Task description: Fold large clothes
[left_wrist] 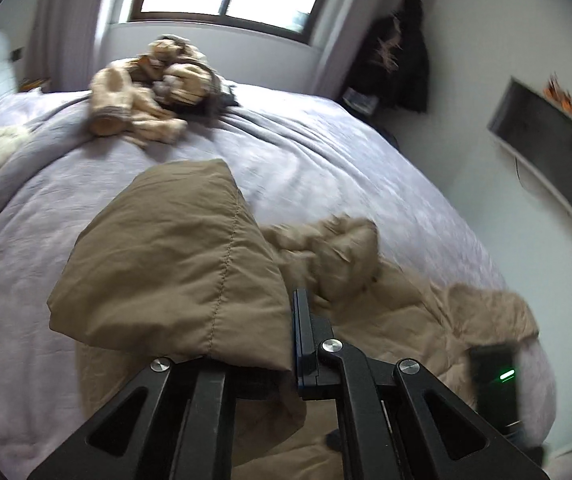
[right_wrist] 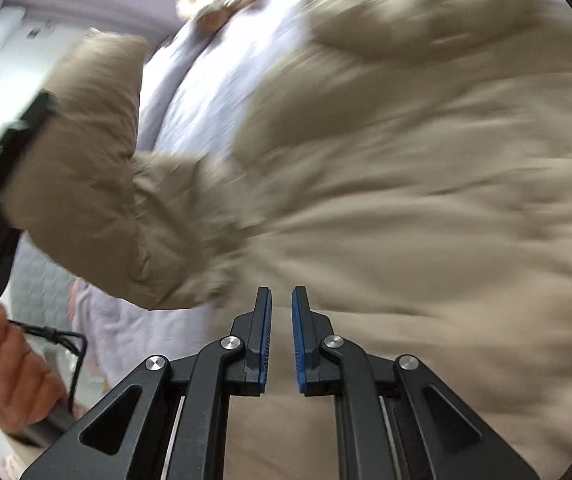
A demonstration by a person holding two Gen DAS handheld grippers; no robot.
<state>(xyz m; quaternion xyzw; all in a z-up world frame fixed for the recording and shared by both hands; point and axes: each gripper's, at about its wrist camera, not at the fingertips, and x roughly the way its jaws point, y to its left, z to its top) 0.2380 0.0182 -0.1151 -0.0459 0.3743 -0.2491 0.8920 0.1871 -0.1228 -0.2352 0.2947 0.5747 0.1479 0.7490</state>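
Here the left gripper (left_wrist: 286,344) clamps a sleeve end of the tan padded quilted jacket (left_wrist: 173,264), lifting it to fold inward. The right gripper (right_wrist: 281,340) hovers narrow and empty above the jacket body. Beyond the jacket, the lilac bedspread (left_wrist: 326,152) offers free room.

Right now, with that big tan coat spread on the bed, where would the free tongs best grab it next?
Probably the puffy hood at the coat's far end, coming from above: it bunches up off the flat body, giving a thick ridge to pinch. The right tongs hang over the body, nearly shut on nothing; the left tongs already clamp the sleeve.
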